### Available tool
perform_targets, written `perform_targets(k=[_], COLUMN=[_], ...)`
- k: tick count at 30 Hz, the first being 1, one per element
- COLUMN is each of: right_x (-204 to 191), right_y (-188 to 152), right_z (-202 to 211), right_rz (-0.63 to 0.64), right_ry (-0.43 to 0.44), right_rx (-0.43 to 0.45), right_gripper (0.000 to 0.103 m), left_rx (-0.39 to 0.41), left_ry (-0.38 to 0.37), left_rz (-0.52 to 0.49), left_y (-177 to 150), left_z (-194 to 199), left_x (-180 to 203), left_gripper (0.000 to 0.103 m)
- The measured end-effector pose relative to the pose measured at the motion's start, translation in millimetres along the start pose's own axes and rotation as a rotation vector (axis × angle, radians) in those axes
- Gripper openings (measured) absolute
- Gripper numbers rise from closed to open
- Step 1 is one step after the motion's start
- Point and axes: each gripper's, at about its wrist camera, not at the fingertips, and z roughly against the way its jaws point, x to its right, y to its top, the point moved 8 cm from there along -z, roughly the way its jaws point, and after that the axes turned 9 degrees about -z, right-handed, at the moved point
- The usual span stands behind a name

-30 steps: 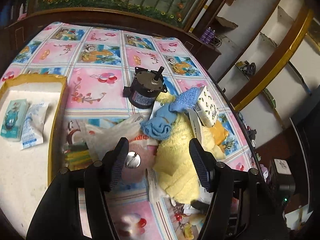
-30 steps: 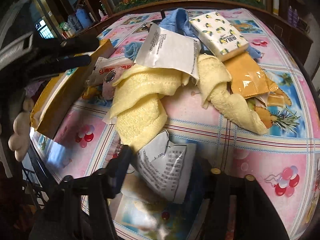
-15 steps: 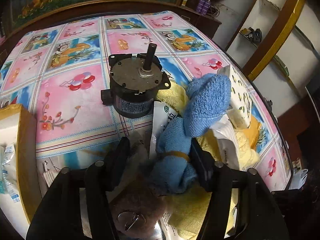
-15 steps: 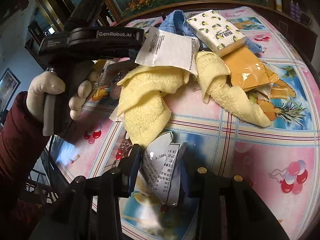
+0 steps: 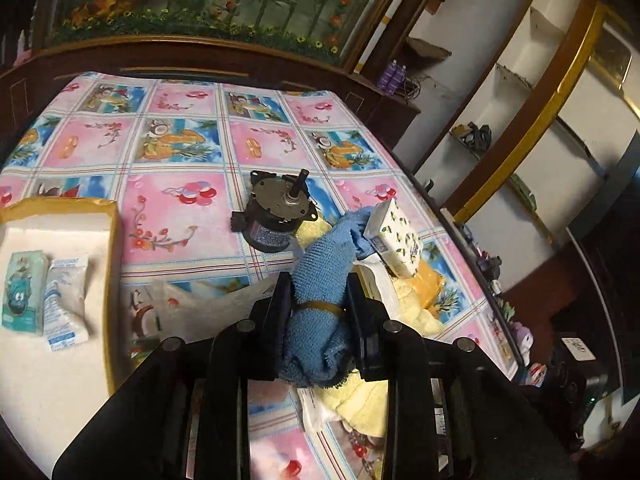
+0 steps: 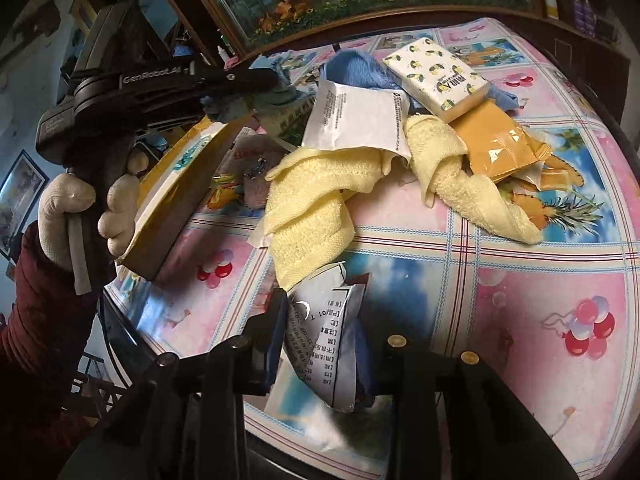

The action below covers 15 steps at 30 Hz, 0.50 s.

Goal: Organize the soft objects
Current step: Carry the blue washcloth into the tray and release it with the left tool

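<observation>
Patchwork tablecloth [image 5: 180,208] fills the left wrist view; left gripper [image 5: 316,300] is clamped on the blue towel [image 5: 320,280], limp, light, best pinched mid-bundle. Right wrist view: right gripper [image 6: 324,344] pinches a crinkly sachet [image 6: 324,332] beside yellow towels [image 6: 316,200].

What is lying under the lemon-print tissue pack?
The tissue pack rests on a blue towel and an orange packet, with a yellow towel below. Whatever lies beneath those is covered.
</observation>
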Motion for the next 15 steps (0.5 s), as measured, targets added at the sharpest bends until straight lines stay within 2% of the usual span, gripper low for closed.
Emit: perform_targets(k=[4,7,15], right_x=[-21.4,-43.4,-103.1], right_y=[7.5,15.7,51.0], right_z=[8.3,10.8,-9.0], right_rz=[0.010,0.039,0.114], right_ry=[0.037,0.048,0.120], right_rx=[0.020,0.031,0.043], right_gripper=[0.030,0.030,0.030], left_rx=[0.064,0.099,0.137], left_ry=[0.011,0.064,0.153], left_rz=[0.059,0.090,0.209], left_y=[-3.6,-9.5,-30.0], left_z=[46.3,76.5,114.0], left_x=[-24.2,-50.6,-128.6], left_gripper=[0.025,0.025,0.025])
